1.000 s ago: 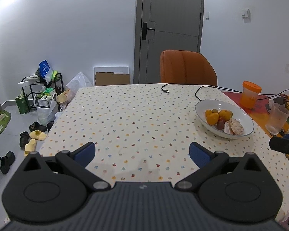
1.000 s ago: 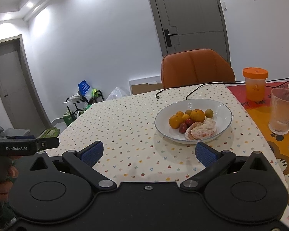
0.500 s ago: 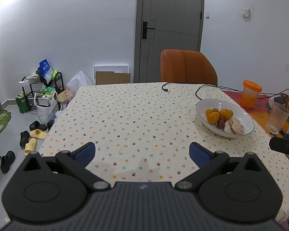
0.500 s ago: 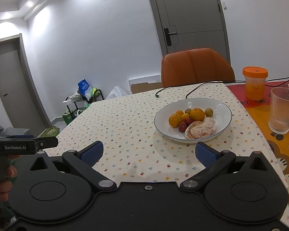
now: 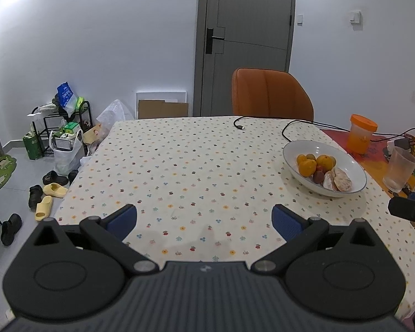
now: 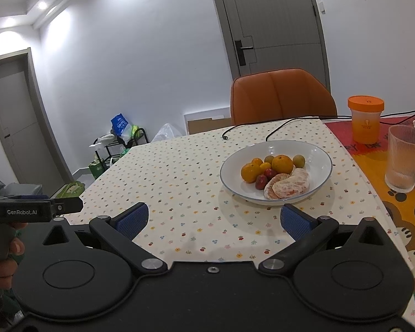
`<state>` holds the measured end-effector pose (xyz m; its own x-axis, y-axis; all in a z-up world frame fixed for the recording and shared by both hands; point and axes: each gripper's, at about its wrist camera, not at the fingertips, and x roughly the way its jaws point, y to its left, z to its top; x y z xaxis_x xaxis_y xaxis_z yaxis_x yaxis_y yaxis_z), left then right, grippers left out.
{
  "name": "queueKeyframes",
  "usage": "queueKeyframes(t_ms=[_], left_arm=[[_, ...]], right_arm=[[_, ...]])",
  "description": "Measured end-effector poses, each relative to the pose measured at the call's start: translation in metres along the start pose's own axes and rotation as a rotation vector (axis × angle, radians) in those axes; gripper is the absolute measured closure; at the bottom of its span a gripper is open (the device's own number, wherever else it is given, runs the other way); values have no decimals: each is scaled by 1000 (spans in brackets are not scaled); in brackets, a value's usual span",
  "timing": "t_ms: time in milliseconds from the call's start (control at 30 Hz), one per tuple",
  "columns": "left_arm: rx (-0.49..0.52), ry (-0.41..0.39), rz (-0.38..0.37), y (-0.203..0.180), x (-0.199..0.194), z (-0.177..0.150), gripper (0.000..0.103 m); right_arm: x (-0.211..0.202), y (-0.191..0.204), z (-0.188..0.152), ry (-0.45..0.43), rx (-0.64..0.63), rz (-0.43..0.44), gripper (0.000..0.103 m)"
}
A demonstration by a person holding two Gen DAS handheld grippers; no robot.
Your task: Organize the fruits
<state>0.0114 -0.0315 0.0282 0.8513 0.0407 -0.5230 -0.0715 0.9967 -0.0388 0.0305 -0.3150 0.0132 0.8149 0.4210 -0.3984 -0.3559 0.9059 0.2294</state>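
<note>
Since one second ago almost nothing has moved; I only see the bowl a little lower in my right view. Near me, my left gripper (image 5: 204, 217) and right gripper (image 6: 214, 220) stand wide apart and hold nothing. Farther on the dotted tablecloth (image 6: 179, 171), all fruits, the mandarins (image 6: 282, 163), small red fruits (image 6: 261, 180) and peeled segments (image 6: 289, 184), lie together in the white bowl (image 6: 315, 152), which fits both fruits already gathered and fruits waiting for sorting.

White walls, grey door (image 5: 246, 41), orange chair (image 5: 271, 94)

Left gripper (image 5: 204, 218) fingers spread wide, right gripper (image 6: 214, 220) likewise, both empty
</note>
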Motion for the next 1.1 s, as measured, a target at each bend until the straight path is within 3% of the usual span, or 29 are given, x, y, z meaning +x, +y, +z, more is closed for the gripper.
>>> queueKeyframes(t_ms=[1100], left_arm=[[1,2,-19,-5,-6,0,0]], right_arm=[[-1,0,0,0,-5,-6,0]])
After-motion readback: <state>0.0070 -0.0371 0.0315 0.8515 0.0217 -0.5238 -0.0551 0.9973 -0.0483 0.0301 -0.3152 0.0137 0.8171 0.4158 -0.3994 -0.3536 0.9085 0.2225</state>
